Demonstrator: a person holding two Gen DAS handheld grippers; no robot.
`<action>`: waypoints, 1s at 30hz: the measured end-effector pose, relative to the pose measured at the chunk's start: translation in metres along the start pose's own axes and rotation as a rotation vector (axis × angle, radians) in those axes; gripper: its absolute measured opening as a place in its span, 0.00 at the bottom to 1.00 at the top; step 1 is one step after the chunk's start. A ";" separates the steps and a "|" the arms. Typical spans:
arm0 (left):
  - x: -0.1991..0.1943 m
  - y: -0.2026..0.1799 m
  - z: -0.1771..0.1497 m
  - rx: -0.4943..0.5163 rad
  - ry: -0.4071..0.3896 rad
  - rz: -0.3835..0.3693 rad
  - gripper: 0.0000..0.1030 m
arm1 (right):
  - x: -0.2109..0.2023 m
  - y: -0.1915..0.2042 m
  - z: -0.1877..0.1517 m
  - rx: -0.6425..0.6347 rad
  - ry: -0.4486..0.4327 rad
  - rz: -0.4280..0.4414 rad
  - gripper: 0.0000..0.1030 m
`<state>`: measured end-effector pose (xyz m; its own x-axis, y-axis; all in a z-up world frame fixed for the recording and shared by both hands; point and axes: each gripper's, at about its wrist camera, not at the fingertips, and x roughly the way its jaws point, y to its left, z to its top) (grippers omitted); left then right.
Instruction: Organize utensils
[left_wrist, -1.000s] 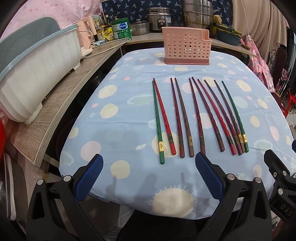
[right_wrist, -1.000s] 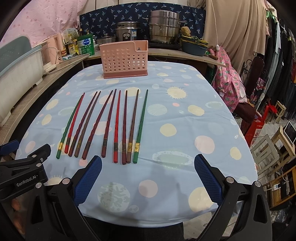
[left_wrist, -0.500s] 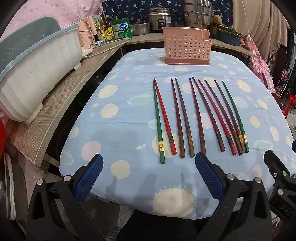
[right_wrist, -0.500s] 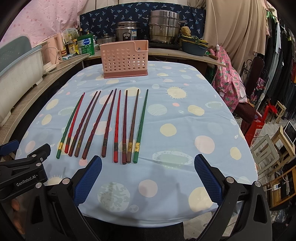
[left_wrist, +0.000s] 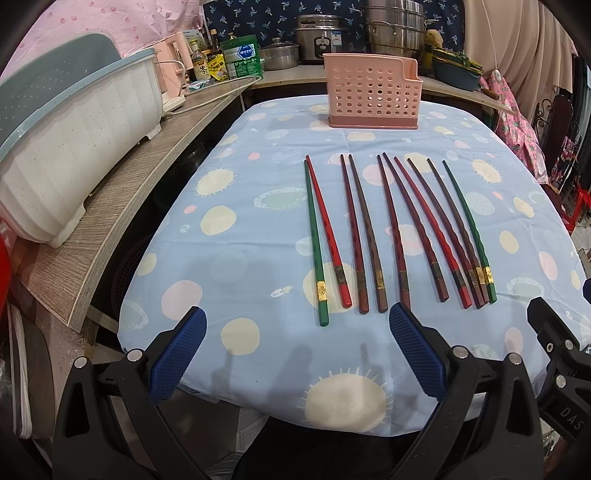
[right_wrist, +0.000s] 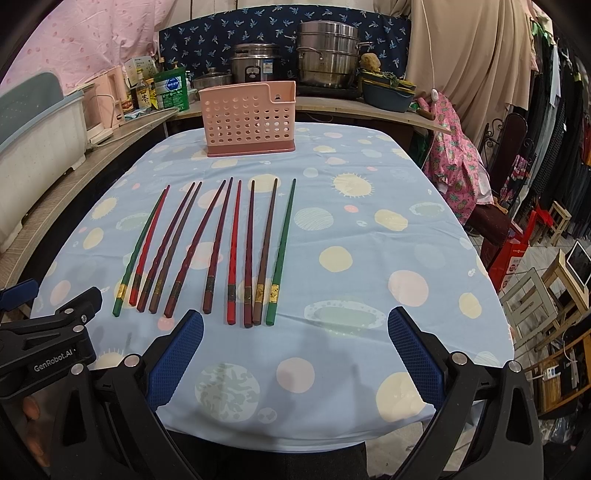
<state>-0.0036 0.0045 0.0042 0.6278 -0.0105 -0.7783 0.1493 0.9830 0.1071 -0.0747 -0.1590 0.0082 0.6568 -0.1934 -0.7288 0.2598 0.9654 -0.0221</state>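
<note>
A spotted cloth (left_wrist: 236, 206) is covering the table. Ten chopsticks (left_wrist: 391, 236) are lying ahead of my empty, wide-open left gripper (left_wrist: 297, 352) and right gripper (right_wrist: 295, 350); beyond them, the pink holder (right_wrist: 247, 118) is waiting. Nothing sorted yet.

You face a crowded kitchen corner with a cloth-covered table (right_wrist: 369, 229) in the middle.
Your table wears a pale blue cloth with round patches. A wooden counter (left_wrist: 122, 206) curves along its left and far sides, carrying a white tub (left_wrist: 74, 155) on the left, bottles (right_wrist: 142, 94) and steel pots (right_wrist: 327, 55) at the far end. Behind the pots hangs a dark blue patterned cloth (right_wrist: 207, 40); a pink cloth (right_wrist: 74, 40) hangs on the left, a beige curtain (right_wrist: 472, 48) on the right. Wooden stools (right_wrist: 543, 291) stand on the tiled floor at the right.
</note>
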 end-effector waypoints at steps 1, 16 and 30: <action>0.000 0.000 0.000 -0.001 0.001 -0.001 0.92 | 0.000 0.000 0.000 0.000 0.000 0.000 0.93; 0.035 0.029 0.006 -0.113 0.081 -0.021 0.92 | 0.015 -0.010 0.007 0.025 0.022 -0.009 0.93; 0.077 0.027 0.005 -0.088 0.143 -0.016 0.86 | 0.037 -0.006 0.016 0.020 0.061 -0.018 0.93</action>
<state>0.0524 0.0291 -0.0493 0.5101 -0.0059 -0.8601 0.0868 0.9952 0.0447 -0.0409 -0.1751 -0.0080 0.6075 -0.1989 -0.7690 0.2856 0.9581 -0.0223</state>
